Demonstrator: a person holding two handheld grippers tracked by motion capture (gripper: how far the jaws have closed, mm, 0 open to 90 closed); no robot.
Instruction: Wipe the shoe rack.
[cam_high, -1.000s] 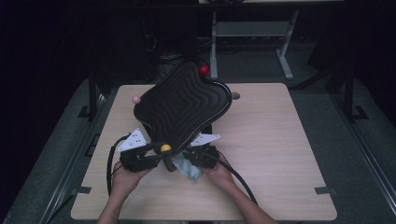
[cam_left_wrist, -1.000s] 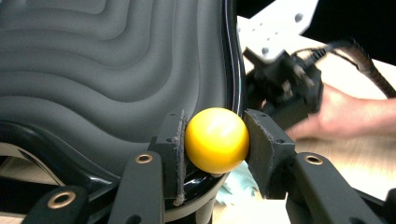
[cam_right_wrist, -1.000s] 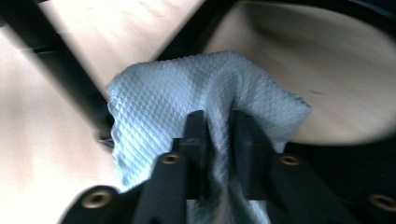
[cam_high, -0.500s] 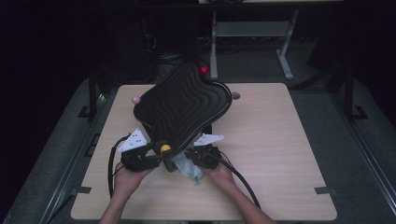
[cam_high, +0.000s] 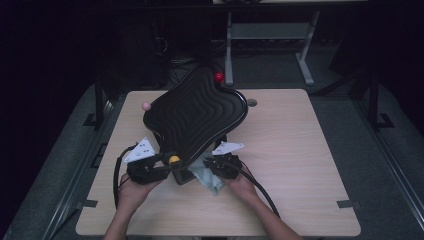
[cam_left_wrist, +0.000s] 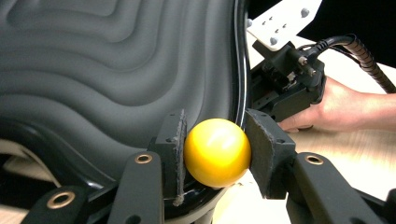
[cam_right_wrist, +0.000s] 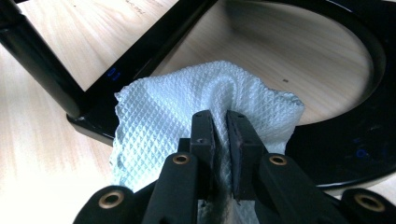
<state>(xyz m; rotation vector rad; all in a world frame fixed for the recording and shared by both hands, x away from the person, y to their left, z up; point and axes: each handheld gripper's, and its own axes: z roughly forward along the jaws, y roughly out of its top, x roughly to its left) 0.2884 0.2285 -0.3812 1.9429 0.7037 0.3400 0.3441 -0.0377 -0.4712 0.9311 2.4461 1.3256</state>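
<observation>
A black wavy-ridged board (cam_high: 195, 117) stands tilted on a black stand over the table (cam_high: 290, 150). A yellow ball (cam_left_wrist: 217, 151) sits at the board's near lower rim. My left gripper (cam_left_wrist: 215, 140) has just been closing, and both pads now press on that ball. In the high view the left gripper (cam_high: 170, 165) is at the yellow ball (cam_high: 174, 160). My right gripper (cam_right_wrist: 219, 123) is shut on a pale blue waffle cloth (cam_right_wrist: 159, 116) bunched under the board. From above, the right gripper (cam_high: 214, 167) is just right of the stand, over the cloth (cam_high: 209, 179).
A red ball (cam_high: 219, 76) sits at the board's far tip and a pink ball (cam_high: 146, 106) at its left corner. The stand's black bars (cam_right_wrist: 140, 51) and ring-shaped base (cam_right_wrist: 355, 154) lie close around the cloth. Bare tabletop stretches to the right.
</observation>
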